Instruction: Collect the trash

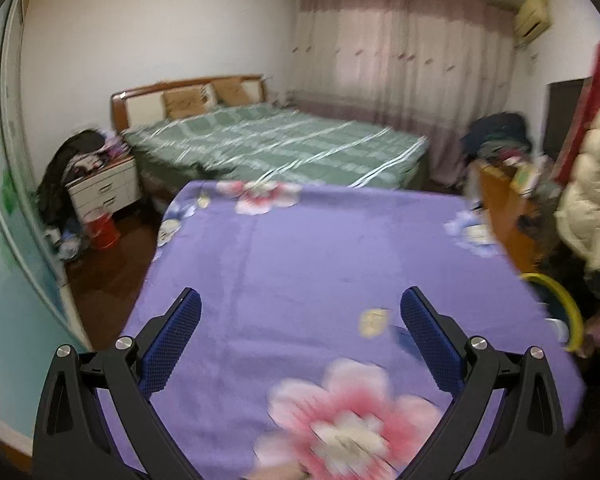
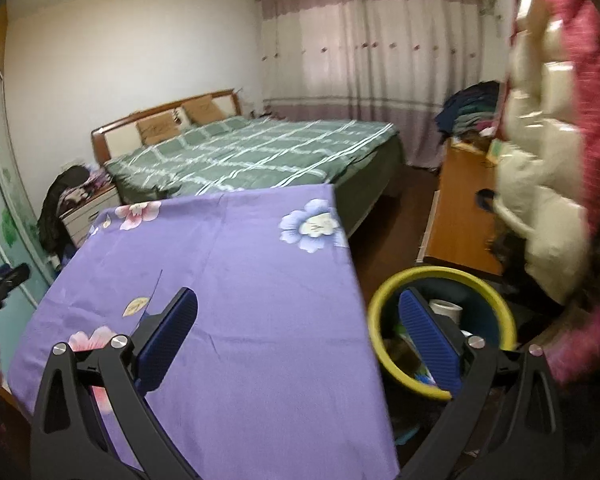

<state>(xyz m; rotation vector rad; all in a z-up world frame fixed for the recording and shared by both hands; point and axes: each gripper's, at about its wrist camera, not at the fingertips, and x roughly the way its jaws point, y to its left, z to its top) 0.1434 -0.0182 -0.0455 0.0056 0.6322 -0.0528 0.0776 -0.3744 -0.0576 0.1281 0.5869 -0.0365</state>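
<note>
A yellow-rimmed bin (image 2: 442,320) stands on the floor at the right edge of a table covered with a purple flowered cloth (image 2: 240,280). It holds a white cup (image 2: 446,309) and other trash. Its rim also shows in the left wrist view (image 1: 564,308). My right gripper (image 2: 298,334) is open and empty, with its right finger over the bin and its left finger over the cloth. My left gripper (image 1: 300,334) is open and empty above the purple cloth (image 1: 300,248). The left gripper's dark tip shows at the right wrist view's left edge (image 2: 4,280).
A bed with a green plaid cover (image 1: 276,144) stands beyond the table. A white nightstand (image 1: 104,186) and a red bucket (image 1: 102,228) are at the left. An orange cabinet (image 2: 464,216) piled with clothes is at the right. Puffy coats (image 2: 540,160) hang close on the right.
</note>
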